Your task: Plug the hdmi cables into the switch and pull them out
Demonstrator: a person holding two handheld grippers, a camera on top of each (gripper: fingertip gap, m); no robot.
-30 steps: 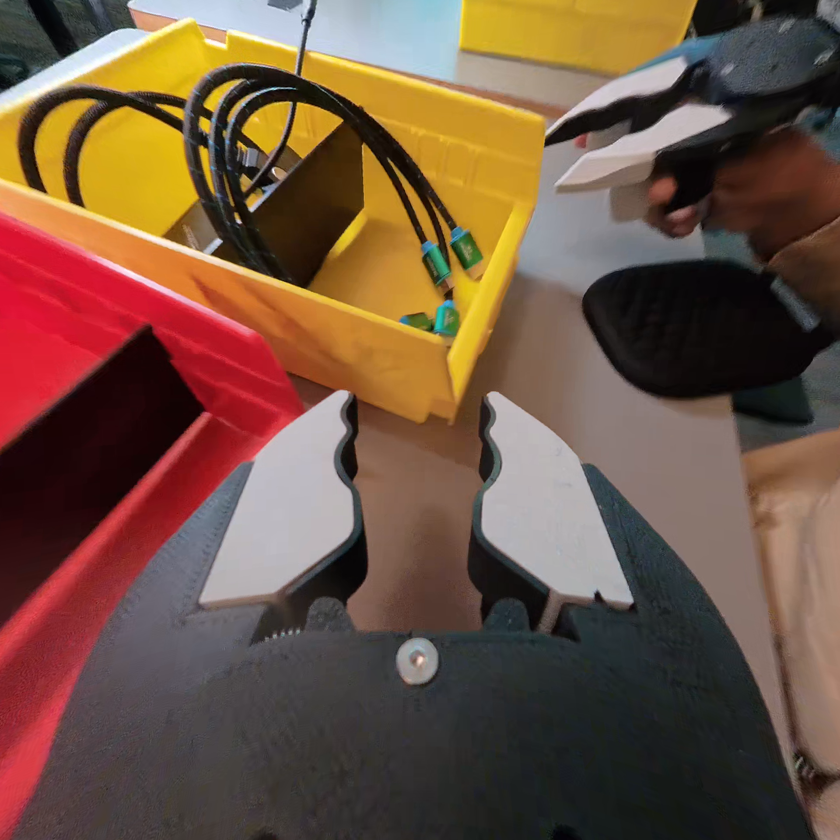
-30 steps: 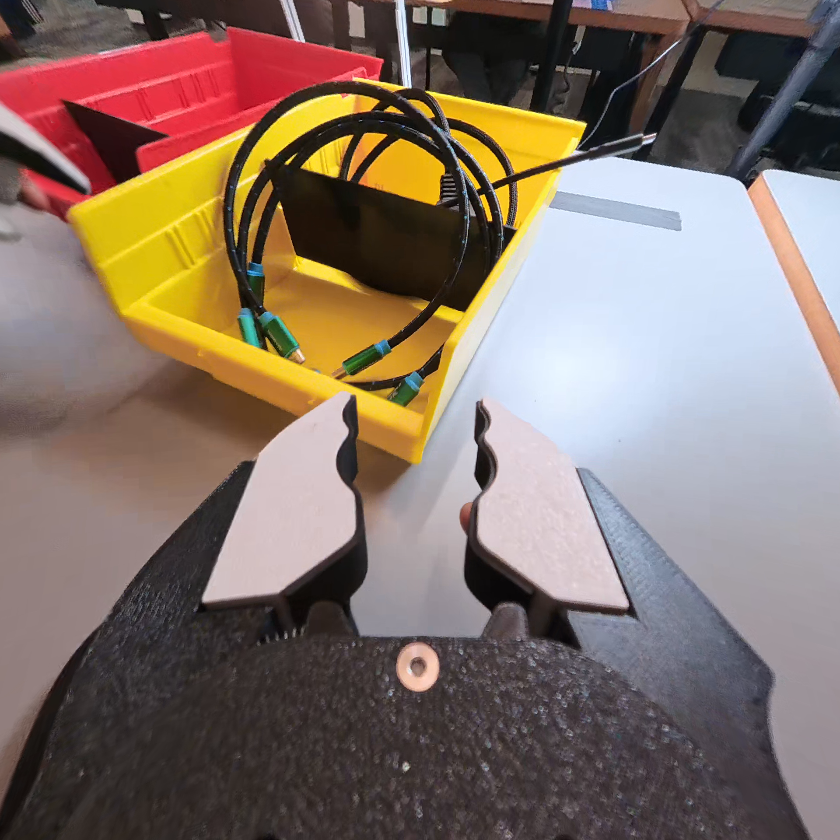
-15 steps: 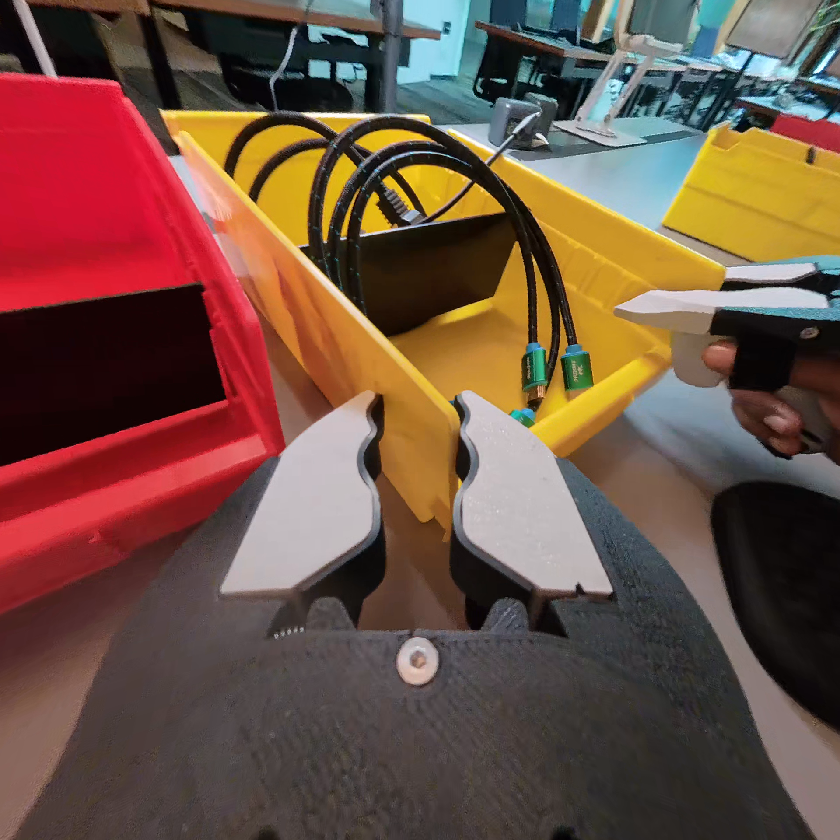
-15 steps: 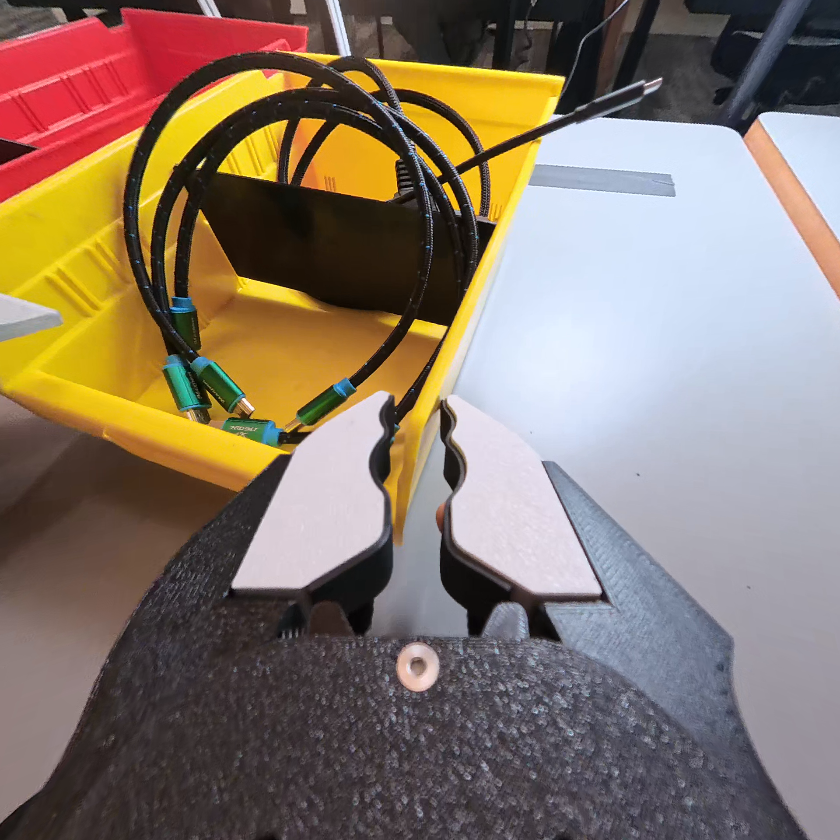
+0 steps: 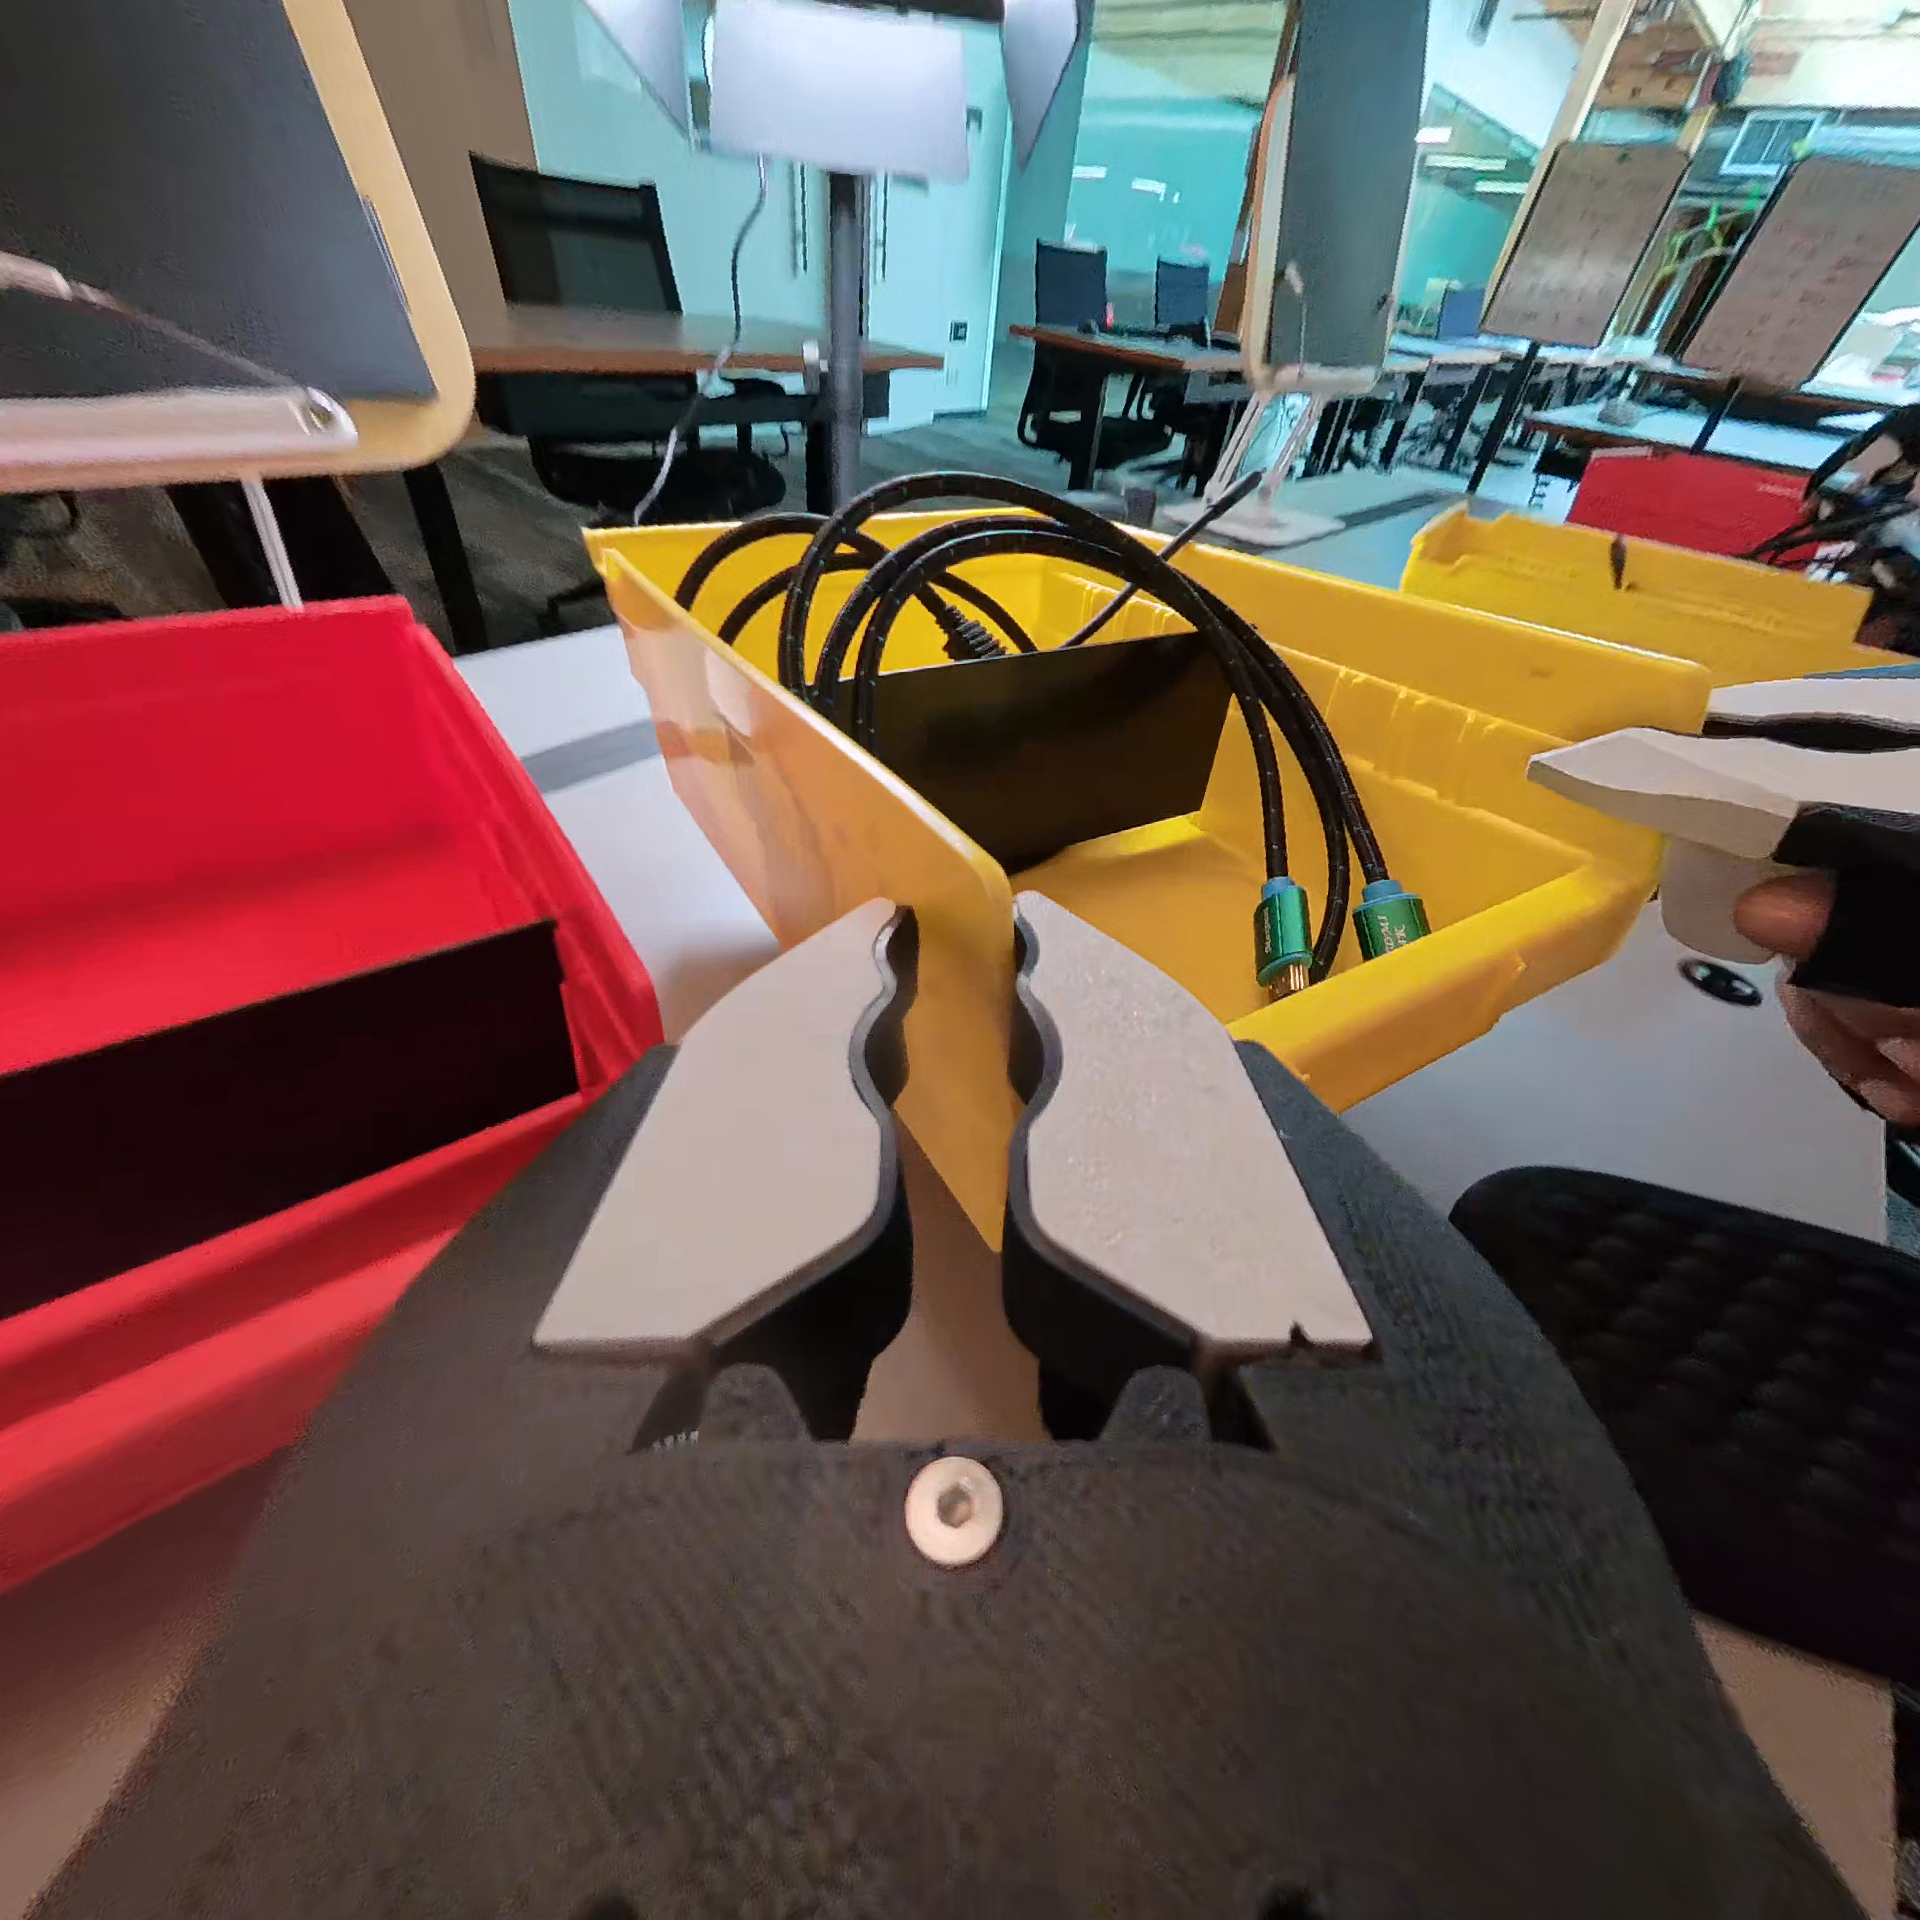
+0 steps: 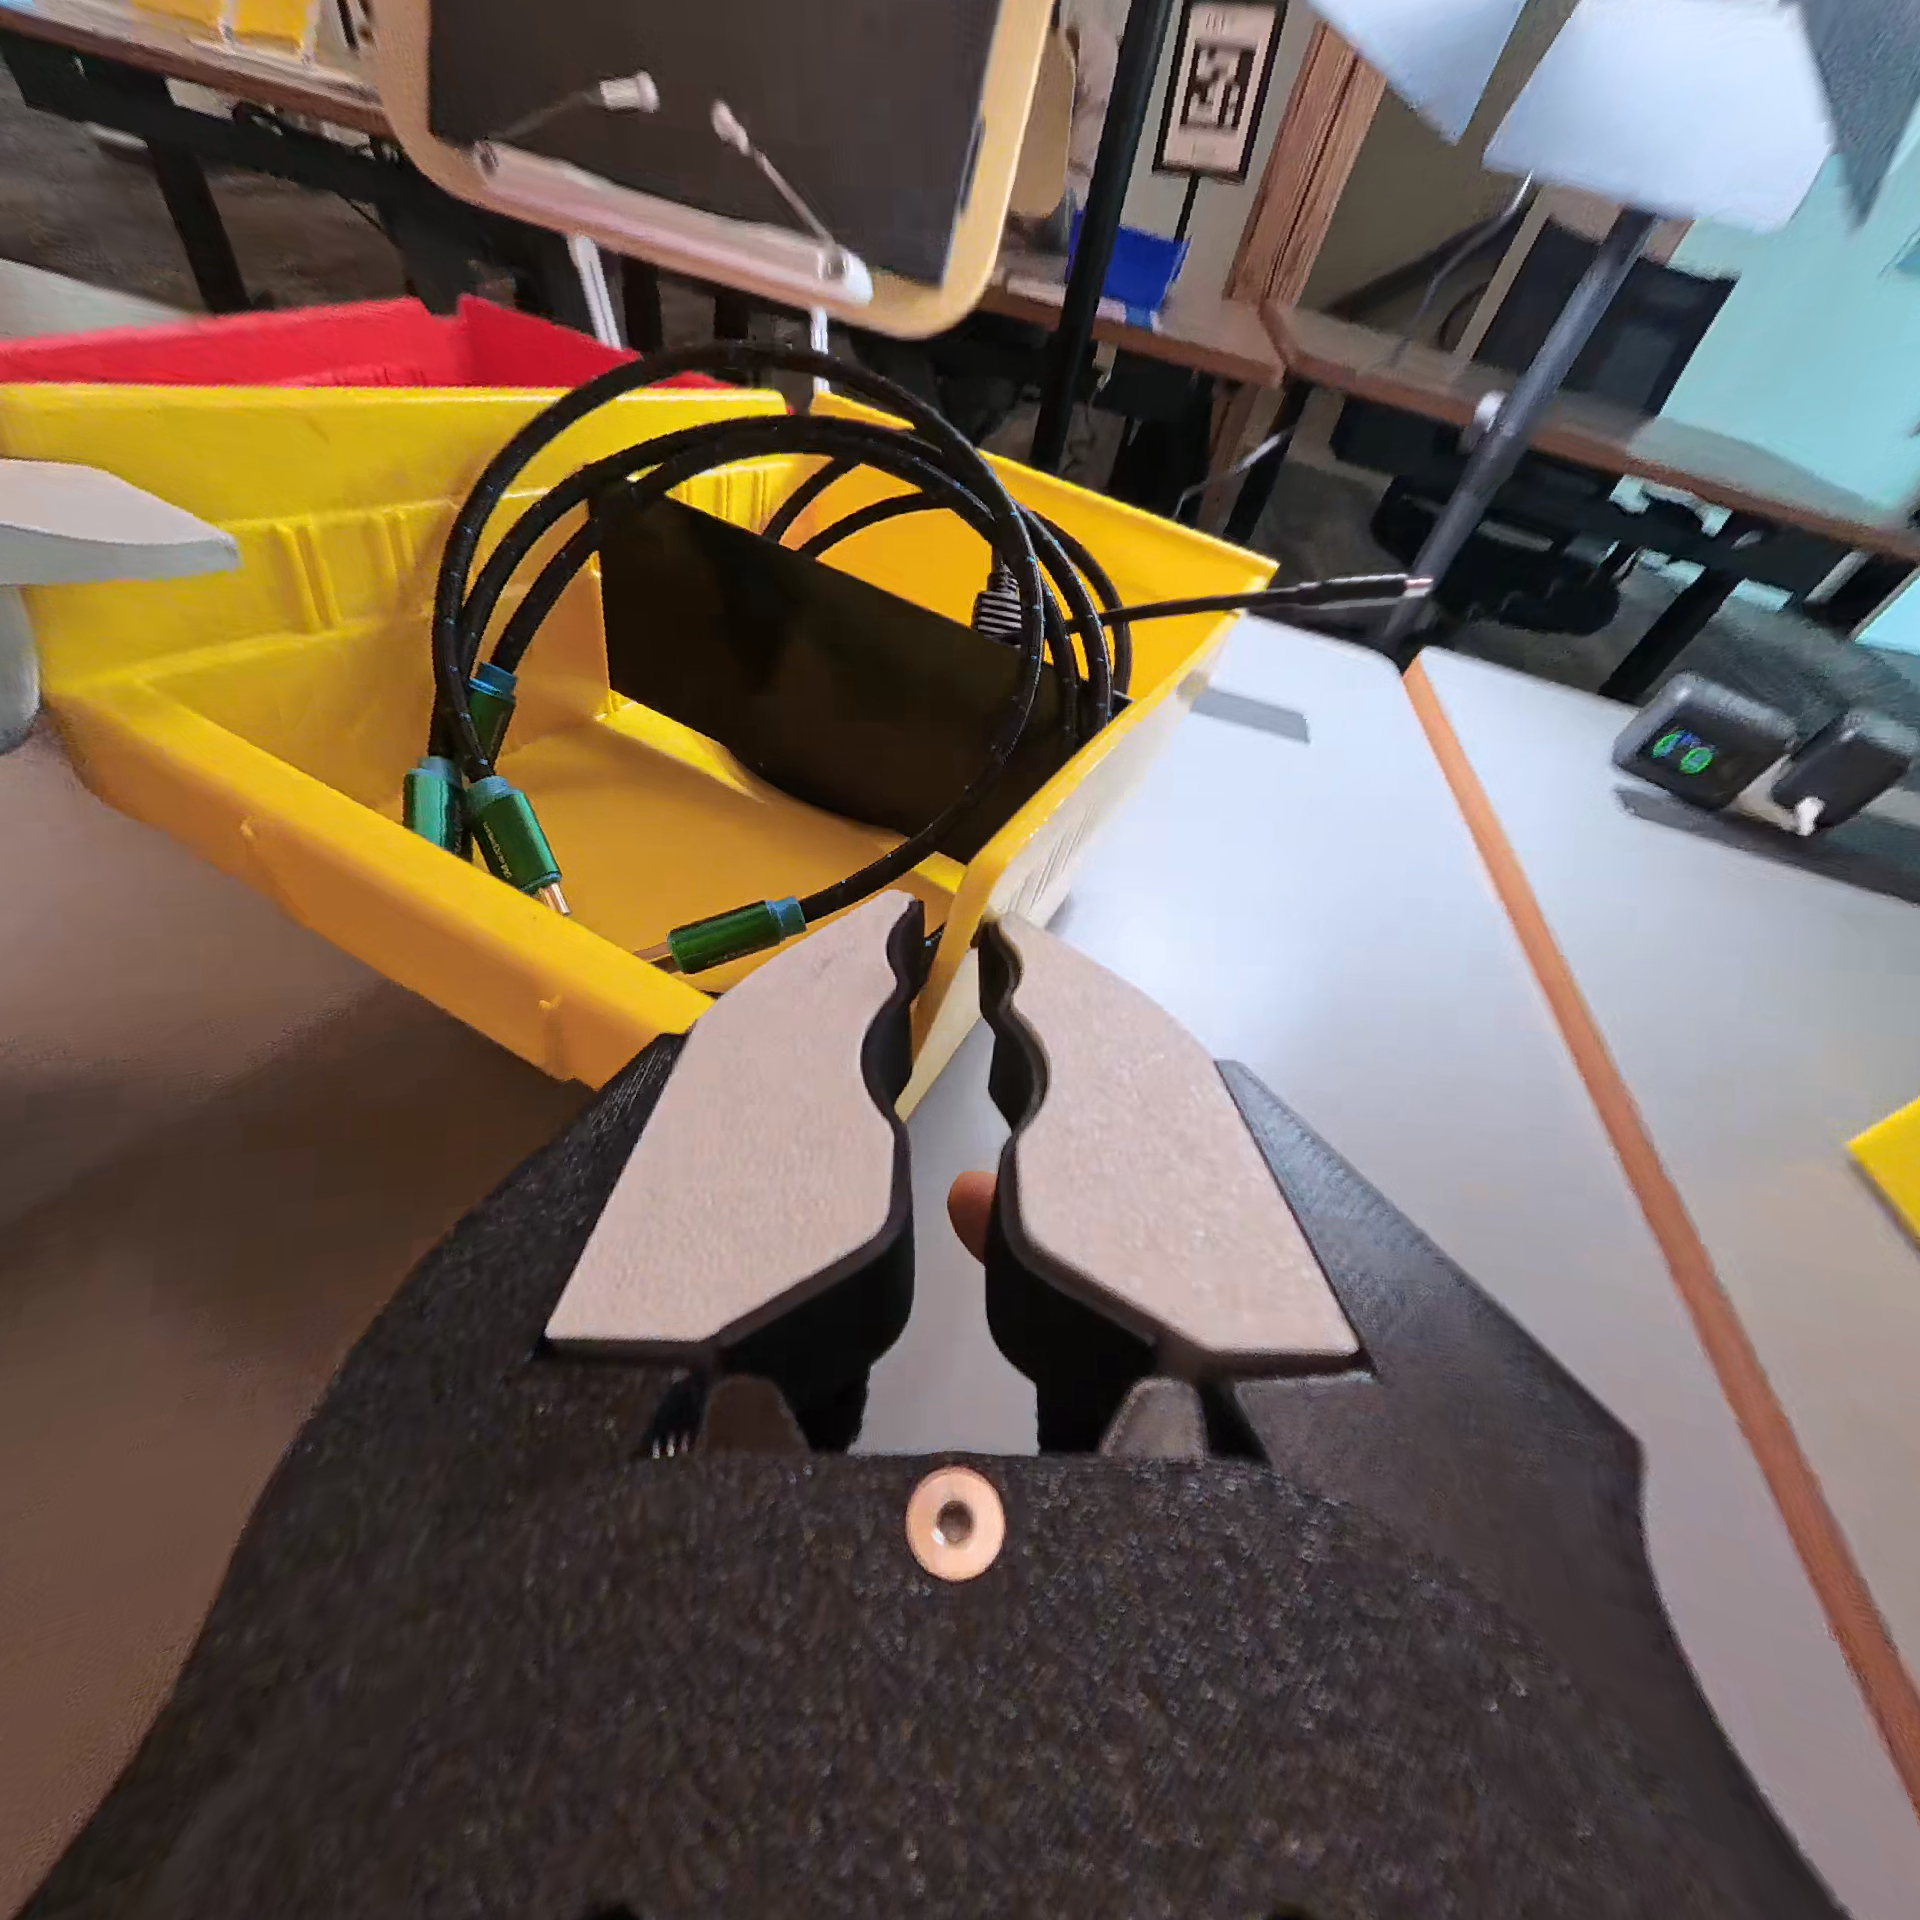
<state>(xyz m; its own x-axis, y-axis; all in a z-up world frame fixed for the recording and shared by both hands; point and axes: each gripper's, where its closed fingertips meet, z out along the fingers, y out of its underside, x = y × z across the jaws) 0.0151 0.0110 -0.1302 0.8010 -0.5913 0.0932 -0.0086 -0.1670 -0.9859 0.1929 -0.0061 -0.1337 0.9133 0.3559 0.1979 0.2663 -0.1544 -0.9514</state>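
Yellow bin [image 5: 1455, 717] on worktop [image 6: 1299, 935]: holds looped HDMI cables [image 6: 727, 447], green plugs [image 6: 509, 831] pointing down toward front wall. Left gripper [image 5: 961, 925] and right gripper [image 6: 948, 935]: fingers clamped on opposite side walls.

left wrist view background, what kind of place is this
Most likely an open-plan office or lab: rows of desks with office chairs behind, standing boards at right, and storage bins on a work table.
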